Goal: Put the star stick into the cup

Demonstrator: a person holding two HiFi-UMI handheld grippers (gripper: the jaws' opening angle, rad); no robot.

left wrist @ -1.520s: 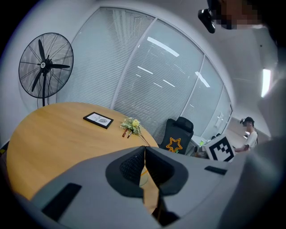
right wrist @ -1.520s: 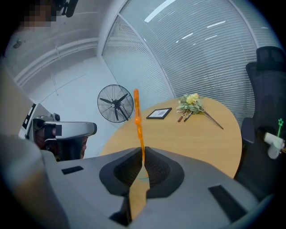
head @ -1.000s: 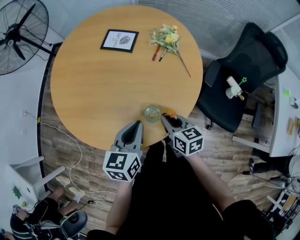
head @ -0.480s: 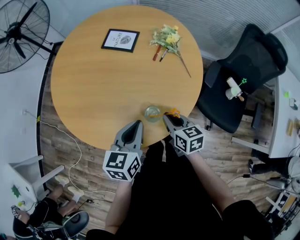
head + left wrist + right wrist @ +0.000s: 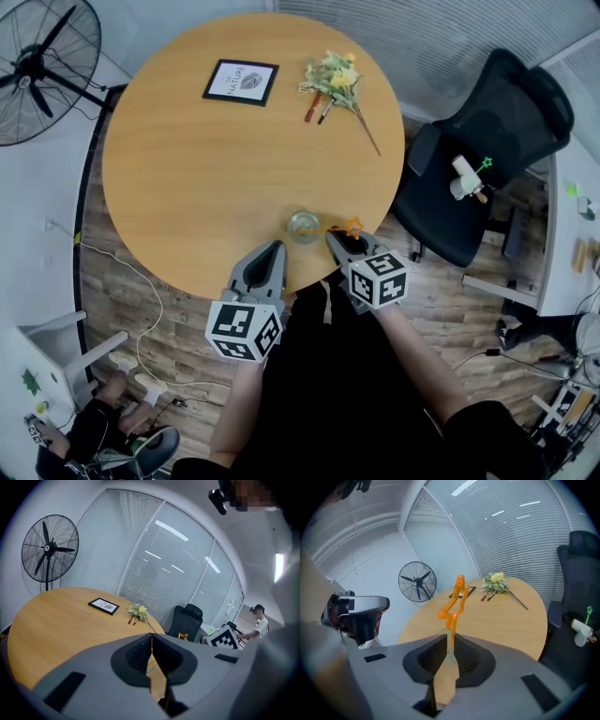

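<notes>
- Right gripper view: the star stick [image 5: 452, 603] is gripped by its thin stem between the fingers of the right gripper [image 5: 451, 641].
- Head view: at lower centre, the stick's far end seems to reach the cup [image 5: 304, 225], which stands near the tabletop [image 5: 206, 159] edge.
- Left gripper view: the fingers of the left gripper [image 5: 151, 641] are pressed together on nothing.

A cup [image 5: 304, 226] is sitting at the bench's [image 5: 187, 169] near edge, a framed picture [image 5: 240, 82] is lying at the far side, flowers [image 5: 335, 73] to its right.

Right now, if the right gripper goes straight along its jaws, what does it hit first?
Probably the glass cup, just past the tips of the right gripper, which is shut on the star stick. Depth unclear.
</notes>
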